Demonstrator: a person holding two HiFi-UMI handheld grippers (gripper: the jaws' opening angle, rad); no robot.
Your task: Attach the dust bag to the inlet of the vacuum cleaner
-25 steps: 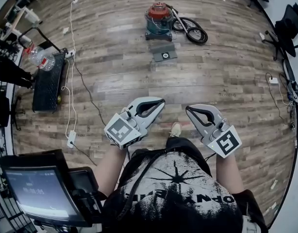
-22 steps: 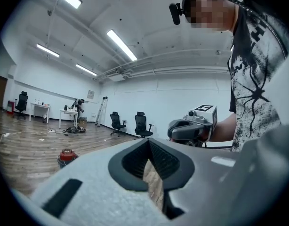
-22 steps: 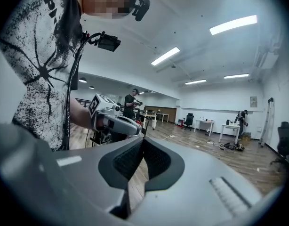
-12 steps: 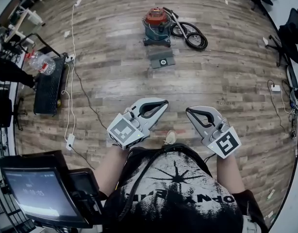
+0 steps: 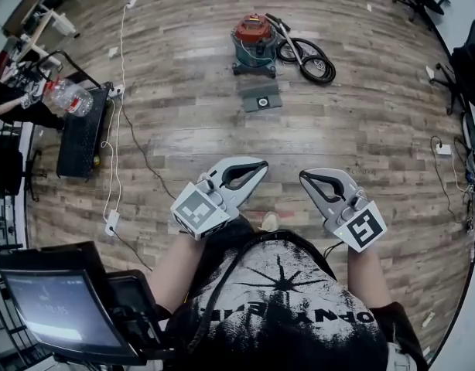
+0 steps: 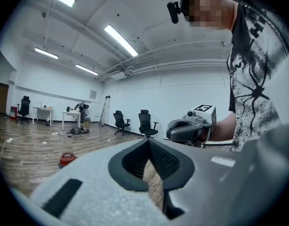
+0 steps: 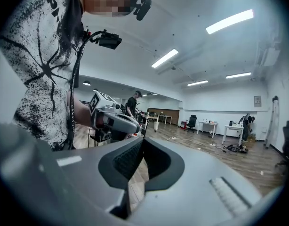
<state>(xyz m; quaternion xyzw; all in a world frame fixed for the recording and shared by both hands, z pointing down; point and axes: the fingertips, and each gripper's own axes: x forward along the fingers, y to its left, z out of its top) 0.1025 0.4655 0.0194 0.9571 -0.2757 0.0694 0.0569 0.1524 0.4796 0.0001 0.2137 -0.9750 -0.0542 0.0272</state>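
The vacuum cleaner (image 5: 253,39), a teal drum with a red lid, stands far ahead on the wooden floor, its black hose (image 5: 307,52) coiled to its right. The dust bag (image 5: 261,99), a flat grey sheet with a round hole, lies on the floor just in front of it. My left gripper (image 5: 262,163) and right gripper (image 5: 303,178) are held side by side near my body, both shut and empty, well short of the bag. The left gripper view shows the vacuum cleaner (image 6: 67,159) small in the distance and the right gripper (image 6: 189,128) beside me.
A black cart (image 5: 79,134) with a water bottle (image 5: 66,97) stands at the left. A white cable (image 5: 114,130) runs down to a power strip (image 5: 112,222). A monitor (image 5: 56,304) sits at the lower left, and office chairs (image 5: 469,60) stand at the right edge. A person (image 7: 132,105) stands far off.
The vacuum cleaner and dust bag have come slightly nearer in the head view as I move toward them. Both grippers stay shut and keep their places in front of my body.
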